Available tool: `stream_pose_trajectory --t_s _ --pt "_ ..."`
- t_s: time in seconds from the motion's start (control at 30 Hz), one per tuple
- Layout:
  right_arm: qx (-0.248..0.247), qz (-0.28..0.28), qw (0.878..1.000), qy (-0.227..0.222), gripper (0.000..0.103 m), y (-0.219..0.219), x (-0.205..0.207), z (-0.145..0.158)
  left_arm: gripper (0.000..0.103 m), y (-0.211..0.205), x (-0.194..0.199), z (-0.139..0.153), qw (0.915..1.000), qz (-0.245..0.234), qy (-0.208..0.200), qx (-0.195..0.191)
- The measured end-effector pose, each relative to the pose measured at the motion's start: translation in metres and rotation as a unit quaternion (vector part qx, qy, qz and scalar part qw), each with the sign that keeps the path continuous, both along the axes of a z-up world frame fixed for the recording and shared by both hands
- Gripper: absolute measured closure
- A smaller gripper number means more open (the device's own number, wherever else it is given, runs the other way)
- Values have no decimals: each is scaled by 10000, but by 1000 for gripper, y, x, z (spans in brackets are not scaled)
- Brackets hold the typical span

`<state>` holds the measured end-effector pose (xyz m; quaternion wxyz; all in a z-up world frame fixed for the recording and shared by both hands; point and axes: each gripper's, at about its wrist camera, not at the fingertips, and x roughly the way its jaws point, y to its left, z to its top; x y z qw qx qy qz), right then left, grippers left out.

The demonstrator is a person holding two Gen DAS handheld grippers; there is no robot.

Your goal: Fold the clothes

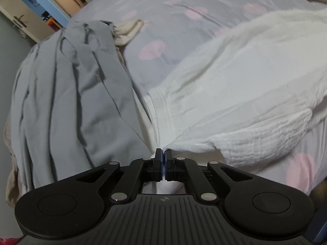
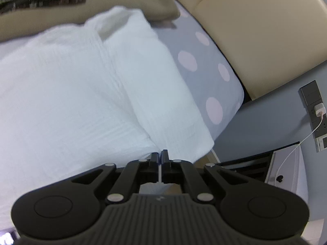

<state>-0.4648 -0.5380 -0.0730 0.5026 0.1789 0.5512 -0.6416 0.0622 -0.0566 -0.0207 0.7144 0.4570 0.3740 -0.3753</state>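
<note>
A: Left first. Grey garment (image 1: 67, 102) heaped at the left of the bed (image 1: 163, 4); white garment (image 1: 235, 94) runs long-ways up and right from the left gripper (image 1: 163, 153), whose jaws are pinched on its near corner.

B: Right gripper (image 2: 160, 155) likewise clamped on the white garment's (image 2: 81, 94) near edge, a fold ridge running away from it. Both equally near. Only this view shows the bed's right edge, headboard (image 2: 255, 30) and wall sockets (image 2: 314, 106).
</note>
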Motion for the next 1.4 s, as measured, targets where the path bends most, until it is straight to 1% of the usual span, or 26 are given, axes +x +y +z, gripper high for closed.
stream_pose_trajectory --t_s 0.13,0.23,0.27,0.33,0.37,0.43,0.5,0.57,0.63,0.67,0.73,0.77,0.8,0.87,0.93,0.97,1.0,1.2,1.4 --pt "155 183 9995 217 101 2 3 -11 103 -3 0 -13 9998 -102 -158 93" --pt "311 348 9983 336 101 3 7 -17 102 -8 -4 -24 9991 -219 -225 276" --pt "366 400 9979 365 101 4 8 -19 97 -9 -5 -26 9989 -227 -197 351" --pt "461 459 9972 372 100 3 7 -21 94 -10 -5 -29 9984 -197 -156 498" --pt "488 423 9973 348 100 3 4 -21 89 -10 -5 -26 9985 -142 -180 491" --pt "470 187 9985 204 99 1 -7 -19 80 -11 -2 -16 9992 -5 -194 358" --pt "387 -264 9988 -171 95 -4 -27 -11 76 -10 4 -1 9998 167 -96 54" --pt "253 -788 9945 -646 91 -8 -49 -3 70 -9 10 13 9990 359 21 -282" --pt "45 -1291 9848 -1158 91 -8 -70 6 67 -9 18 24 9961 586 146 -637" --pt "-92 -1505 9782 -1428 91 -8 -80 11 66 -11 20 27 9947 675 158 -762" --pt "-387 -1891 9603 -2015 90 -8 -96 21 66 -16 23 33 9915 833 155 -986" --pt "-512 -2048 9484 -2367 84 -8 -103 26 66 -20 23 33 9911 855 121 -1015" --pt "-610 -2188 9347 -2732 75 -8 -110 29 65 -25 22 32 9911 857 76 -1014" --pt "-541 -2383 9109 -3324 67 -9 -118 27 65 -35 19 30 9916 835 5 -984" --pt "-361 -2539 8888 -3797 66 -10 -123 21 65 -45 21 25 9931 738 3 -915" --pt "-233 -2591 8830 -3906 66 -10 -125 16 65 -49 19 23 9938 674 -9 -880" --pt "-160 -2621 8803 -3952 66 -11 -126 13 65 -53 17 20 9944 622 -36 -850" --pt "-16 -2668 8768 -4000 67 -5 -133 7 65 -68 12 13 9962 454 -81 -741" --pt "203 -2670 8759 -4015 70 -4 -141 -6 65 -74 9 0 9981 428 -77 -438"
